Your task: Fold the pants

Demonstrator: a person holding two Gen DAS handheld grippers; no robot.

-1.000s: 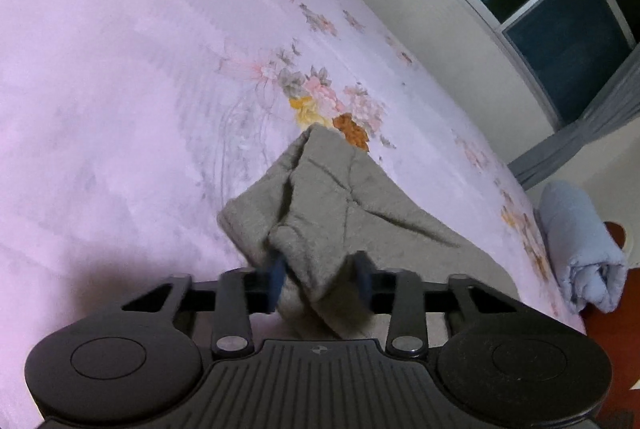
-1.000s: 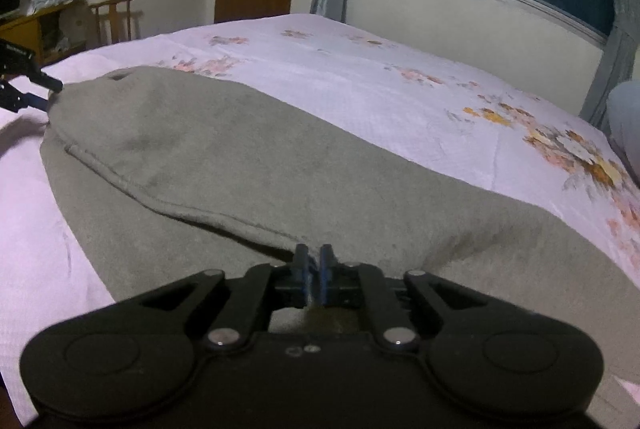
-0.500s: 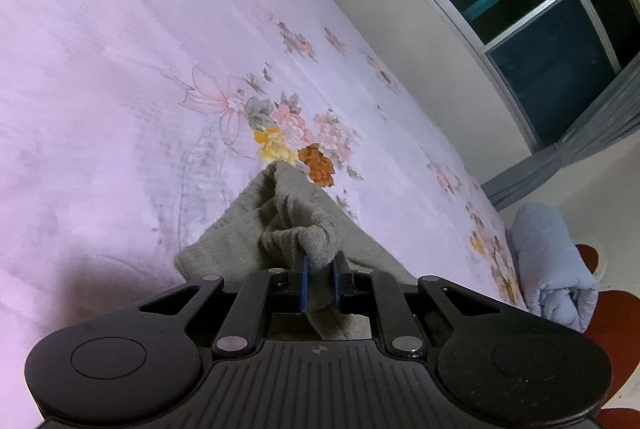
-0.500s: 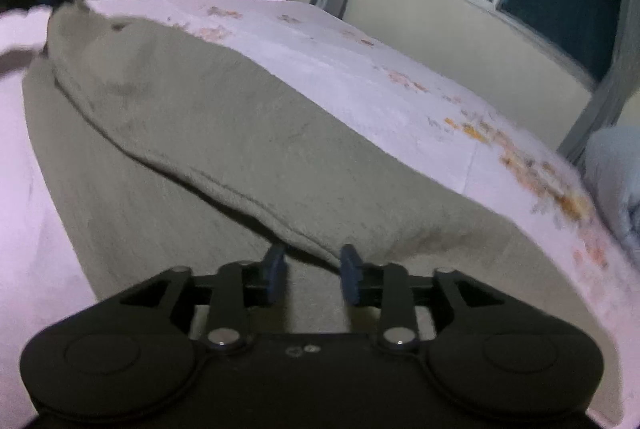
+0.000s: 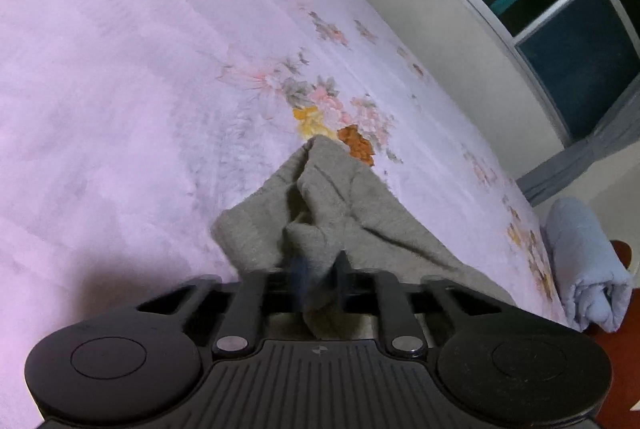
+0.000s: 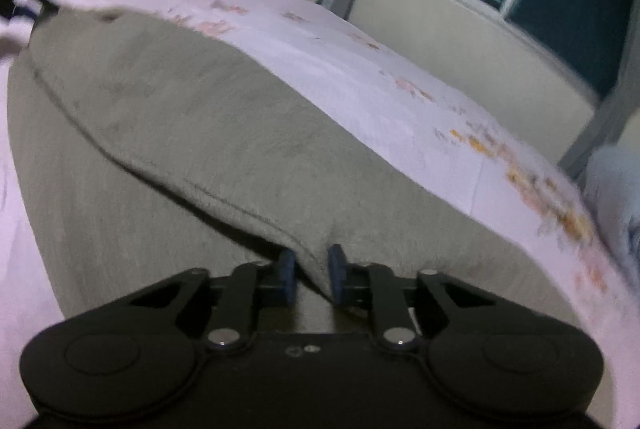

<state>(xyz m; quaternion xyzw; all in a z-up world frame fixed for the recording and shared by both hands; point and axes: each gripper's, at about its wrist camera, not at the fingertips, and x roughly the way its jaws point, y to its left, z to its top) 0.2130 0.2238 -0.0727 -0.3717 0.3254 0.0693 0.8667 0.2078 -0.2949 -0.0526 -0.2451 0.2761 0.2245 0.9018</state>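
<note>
Left hand-held gripper (image 5: 320, 279) jaws went from pinched to parted, blurred, pants (image 5: 344, 213) bunched between; right hand-held gripper (image 6: 311, 275) jaws apart around folded edge, as before; pants lie on bed (image 5: 120, 89) near its window-side edge

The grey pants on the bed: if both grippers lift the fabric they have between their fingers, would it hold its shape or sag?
Probably sag: the grey pants already bunch into soft creases ahead of the left gripper. The long folded edge near the right gripper lies limp on the bedspread, so the middle would likely droop. The knit looks fuzzy, so slipping seems unlikely.
</note>
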